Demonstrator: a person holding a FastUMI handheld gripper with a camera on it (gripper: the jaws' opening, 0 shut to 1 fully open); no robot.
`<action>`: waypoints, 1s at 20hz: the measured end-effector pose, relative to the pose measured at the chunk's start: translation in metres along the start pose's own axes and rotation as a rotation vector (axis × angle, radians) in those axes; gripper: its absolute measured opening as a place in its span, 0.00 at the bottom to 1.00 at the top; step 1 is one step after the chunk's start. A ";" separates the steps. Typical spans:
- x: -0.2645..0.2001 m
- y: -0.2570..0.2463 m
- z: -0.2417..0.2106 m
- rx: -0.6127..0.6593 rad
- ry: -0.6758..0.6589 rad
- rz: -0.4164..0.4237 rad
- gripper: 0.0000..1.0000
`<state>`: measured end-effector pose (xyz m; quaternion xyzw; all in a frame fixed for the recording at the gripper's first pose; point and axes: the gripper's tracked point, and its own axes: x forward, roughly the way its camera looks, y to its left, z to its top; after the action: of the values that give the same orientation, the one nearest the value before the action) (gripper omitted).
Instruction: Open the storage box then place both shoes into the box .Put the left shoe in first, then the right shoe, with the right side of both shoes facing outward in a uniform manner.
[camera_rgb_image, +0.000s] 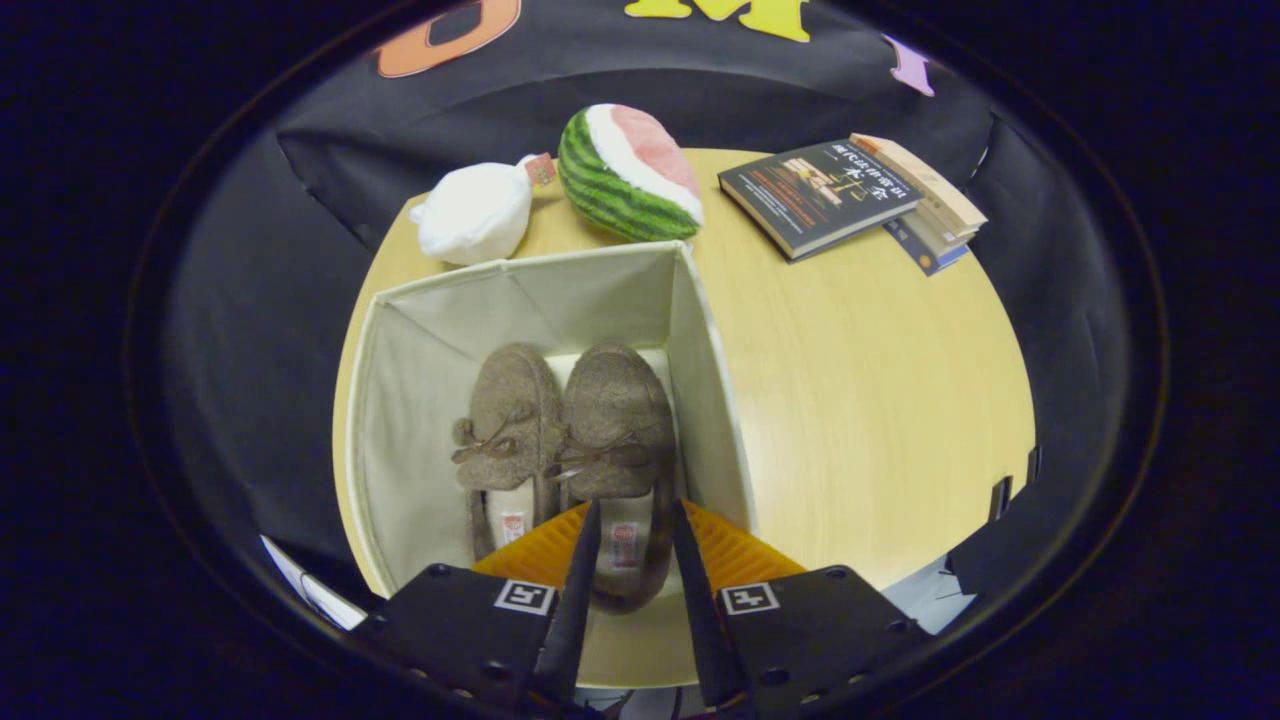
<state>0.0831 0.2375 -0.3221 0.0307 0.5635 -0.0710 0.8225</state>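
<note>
Both brown felt shoes, left shoe (508, 425) and right shoe (618, 430), are seen side by side inside the open cream fabric storage box (400, 400) on the round wooden table (860, 400). The gripper (636, 520) is held above the right shoe's heel, its fingers (585, 560) narrowly parted and nothing gripped.

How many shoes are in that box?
2. Both brown felt slippers sit side by side inside the open cream fabric box: one left, the other right, its heel between the open tongs.
</note>
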 end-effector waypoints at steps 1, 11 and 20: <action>-0.008 -0.002 0.000 -0.006 -0.012 0.003 0.46; -0.125 -0.062 0.029 -0.068 -0.377 0.038 0.98; -0.288 -0.163 0.065 -0.088 -0.971 -0.042 0.96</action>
<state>0.0162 0.0918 -0.0254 -0.0523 0.1175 -0.0699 0.9892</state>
